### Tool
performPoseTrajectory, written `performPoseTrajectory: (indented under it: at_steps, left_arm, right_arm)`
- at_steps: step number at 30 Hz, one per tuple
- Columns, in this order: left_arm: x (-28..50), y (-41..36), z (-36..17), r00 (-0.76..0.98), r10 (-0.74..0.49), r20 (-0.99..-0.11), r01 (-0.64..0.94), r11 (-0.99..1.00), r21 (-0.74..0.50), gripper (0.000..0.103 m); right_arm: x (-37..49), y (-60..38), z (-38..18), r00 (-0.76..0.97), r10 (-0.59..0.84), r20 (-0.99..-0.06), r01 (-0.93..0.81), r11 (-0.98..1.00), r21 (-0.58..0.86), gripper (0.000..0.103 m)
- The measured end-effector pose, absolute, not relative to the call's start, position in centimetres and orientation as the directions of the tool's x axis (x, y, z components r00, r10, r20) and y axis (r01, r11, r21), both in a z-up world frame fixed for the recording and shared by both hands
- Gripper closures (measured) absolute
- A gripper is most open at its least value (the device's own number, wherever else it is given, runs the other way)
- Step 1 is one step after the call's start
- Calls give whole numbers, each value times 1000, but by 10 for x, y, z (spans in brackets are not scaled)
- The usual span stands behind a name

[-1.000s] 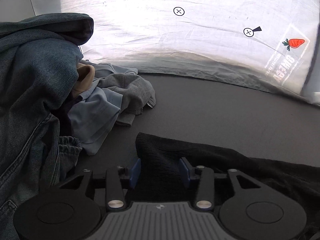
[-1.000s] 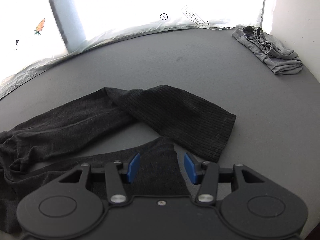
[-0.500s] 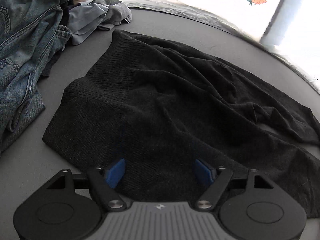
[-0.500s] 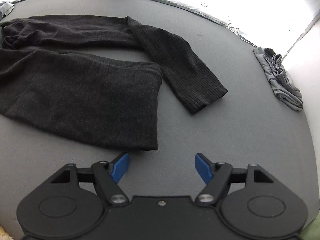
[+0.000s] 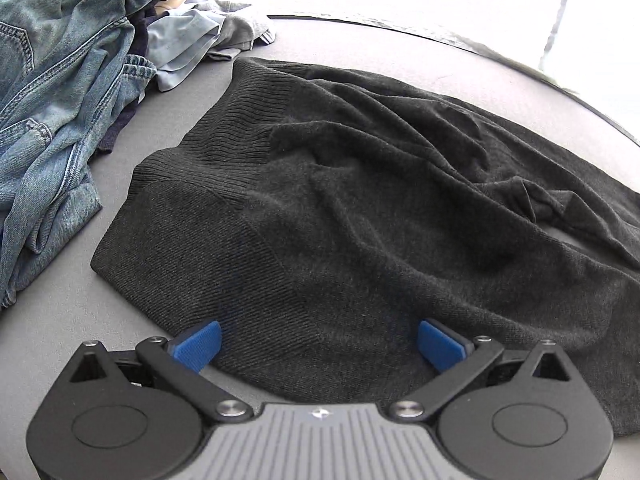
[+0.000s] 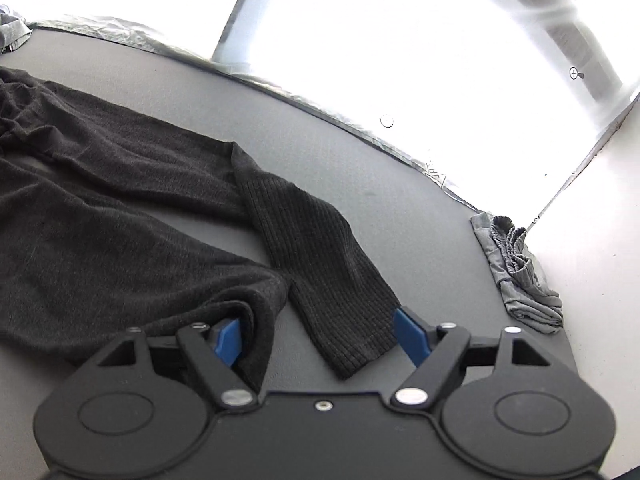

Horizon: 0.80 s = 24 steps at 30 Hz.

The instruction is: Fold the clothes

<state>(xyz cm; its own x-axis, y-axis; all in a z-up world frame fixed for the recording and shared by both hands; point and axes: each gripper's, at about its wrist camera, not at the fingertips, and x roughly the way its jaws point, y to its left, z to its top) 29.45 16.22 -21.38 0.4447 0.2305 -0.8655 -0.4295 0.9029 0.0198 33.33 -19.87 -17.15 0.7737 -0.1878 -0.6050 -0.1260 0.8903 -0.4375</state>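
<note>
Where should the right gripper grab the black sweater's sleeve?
Probably at the ribbed cuff, the sleeve's free end lying flat on the mat, apart from the body hem. Come from above with the open right gripper straddling its width; one pad already sits against a bunched sweater fold, so shift off that first.

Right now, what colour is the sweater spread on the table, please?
Dark charcoal grey sweater, ribbed at the hem; clearest in the left wrist view.
</note>
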Motion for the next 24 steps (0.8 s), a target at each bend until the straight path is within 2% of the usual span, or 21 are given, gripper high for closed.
performPoseTrajectory:
  at_steps: [3,10,15,16,17,18,19,20,24]
  left_arm:
    - [294,162,-214,451,235,-861,-430,903,21,0]
    - [293,163,-215,466,225,-856,-402,915,21,0]
    - [295,165,-215,479,213,-851,-371,928,23,0]
    - [296,166,-215,480,211,-851,-367,930,23,0]
    - [296,166,-215,480,209,-852,-364,931,23,0]
    - [296,166,-215,481,208,-852,-361,932,23,0]
    - [296,166,-215,482,206,-852,-358,933,23,0]
    - [296,166,-215,484,204,-851,-354,935,23,0]
    - [295,168,-216,500,191,-845,-326,945,21,0]
  right_arm:
    - [337,-182,-168,783,-115,-612,-203,882,-426,25]
    - [312,-186,-209,647,-152,-747,-249,884,-396,25]
    - [317,-228,-209,589,-73,-805,-49,991,-125,25]
    - [319,-236,-211,586,-43,-809,-11,998,-61,30]
    - [321,-244,-212,587,-3,-810,20,1000,11,43]
    - [322,-249,-211,592,9,-806,42,998,42,48]
    - [323,-253,-210,597,17,-802,62,996,67,66]
    - [323,-254,-208,604,30,-797,52,996,77,93]
    - [312,-250,-181,689,-112,-716,71,994,-86,98]
